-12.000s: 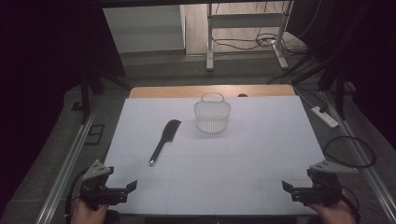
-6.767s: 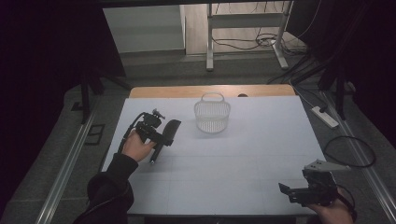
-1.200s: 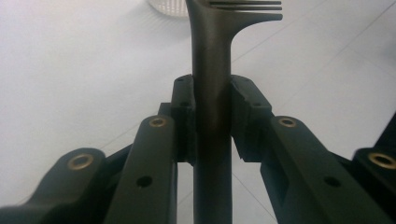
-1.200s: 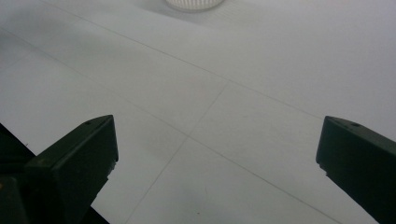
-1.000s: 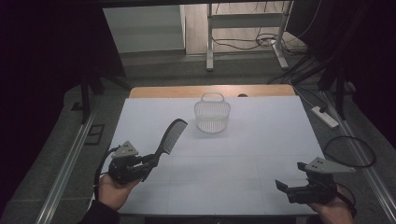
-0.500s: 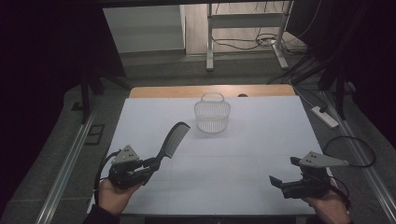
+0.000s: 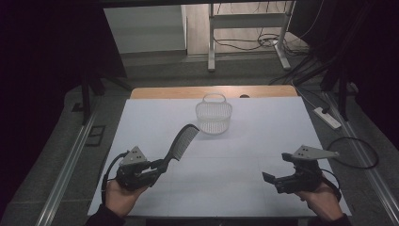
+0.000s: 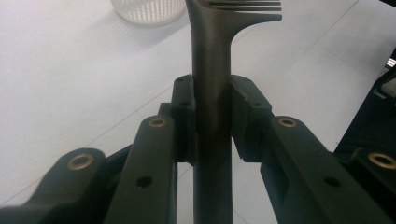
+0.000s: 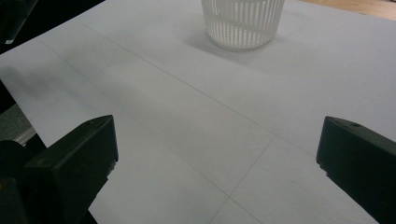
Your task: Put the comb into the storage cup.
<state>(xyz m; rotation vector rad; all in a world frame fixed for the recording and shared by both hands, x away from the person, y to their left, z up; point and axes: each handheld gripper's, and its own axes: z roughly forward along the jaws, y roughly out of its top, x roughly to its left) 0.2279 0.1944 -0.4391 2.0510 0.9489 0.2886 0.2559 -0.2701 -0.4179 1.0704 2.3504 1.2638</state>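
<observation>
My left gripper [image 7: 160, 165] is clamped on the handle of the comb [image 7: 181, 142] above the table's [image 7: 263, 141] near-left corner, my right gripper [image 7: 269, 178] gapes empty, and the long comb could pivot in that end grip before reaching the basket [image 7: 214, 115]

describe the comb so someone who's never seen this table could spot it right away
Start at the white table, then find the left gripper near its front left edge. The comb is the dark, curved piece clamped by its handle in those jaws, slanting up toward the white slatted basket. It alone is dark, toothed and lifted off the surface.
</observation>
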